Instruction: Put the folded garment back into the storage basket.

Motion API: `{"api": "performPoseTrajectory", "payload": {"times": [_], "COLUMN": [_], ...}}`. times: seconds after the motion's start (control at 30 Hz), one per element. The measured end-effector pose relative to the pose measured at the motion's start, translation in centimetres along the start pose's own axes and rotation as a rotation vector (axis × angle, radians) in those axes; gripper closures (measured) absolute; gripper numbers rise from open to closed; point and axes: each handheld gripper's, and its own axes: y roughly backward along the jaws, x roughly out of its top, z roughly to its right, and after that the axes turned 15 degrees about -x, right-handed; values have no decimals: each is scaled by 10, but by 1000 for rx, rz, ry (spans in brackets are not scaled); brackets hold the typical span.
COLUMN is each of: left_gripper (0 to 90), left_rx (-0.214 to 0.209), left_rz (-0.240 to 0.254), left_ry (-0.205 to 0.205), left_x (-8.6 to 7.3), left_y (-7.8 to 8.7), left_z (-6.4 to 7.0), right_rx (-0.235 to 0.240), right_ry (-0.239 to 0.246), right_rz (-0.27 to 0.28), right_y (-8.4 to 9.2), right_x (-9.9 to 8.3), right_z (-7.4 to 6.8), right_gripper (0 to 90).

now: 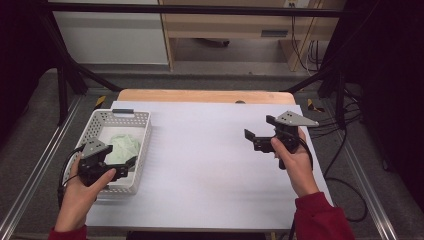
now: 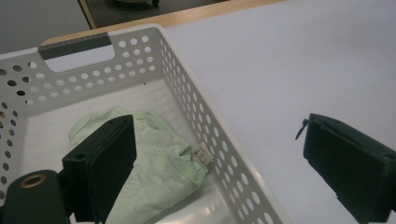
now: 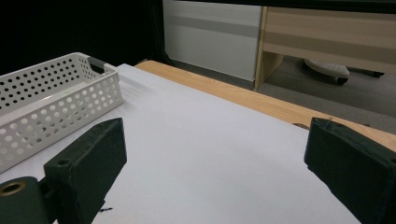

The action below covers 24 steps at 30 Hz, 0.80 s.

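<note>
White perforated plastic basket (image 1: 143, 131) at the left of the white-covered tabletop (image 1: 200, 165), containing a crumpled pale green cloth (image 2: 156, 163). Left tongs (image 2: 233, 170) spread wide, straddling the basket's right wall. Right tongs (image 1: 260, 131) spread wide and empty, above the tabletop's right side.

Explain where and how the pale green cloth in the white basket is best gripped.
Grip the pale green cloth at its raised, bunched middle, coming straight down from above: the white basket walls block any sideways approach. The left hand-held gripper is open but straddles the near wall, so it should shift fully inside first.
</note>
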Motion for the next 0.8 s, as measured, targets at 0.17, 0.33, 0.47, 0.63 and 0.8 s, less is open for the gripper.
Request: {"api": "performPoseTrajectory", "payload": {"times": [0.17,0.33,0.47,0.63,0.8], "left_gripper": [95,95,95,95,95], "left_rx": [-4,1,3,6,12], "left_rz": [-7,-4,-3,-5,0], "left_ry": [-1,4,4,8,13], "left_x": [-1,-1,-2,-3,-4], "left_y": [0,1,2,4,6], "left_z": [-1,-2,-2,-4,-6], "right_rx": [-9,-42,-66,-76,-72], "right_ry": [-31,-22,-10,3,3], "right_rz": [9,21,18,3,6], "right_y": [7,15,20,26,30], "right_x": [-7,-15,-23,-35,-45], "right_z": [8,17,24,26,28], "right_gripper": [62,66,67,66,66]}}
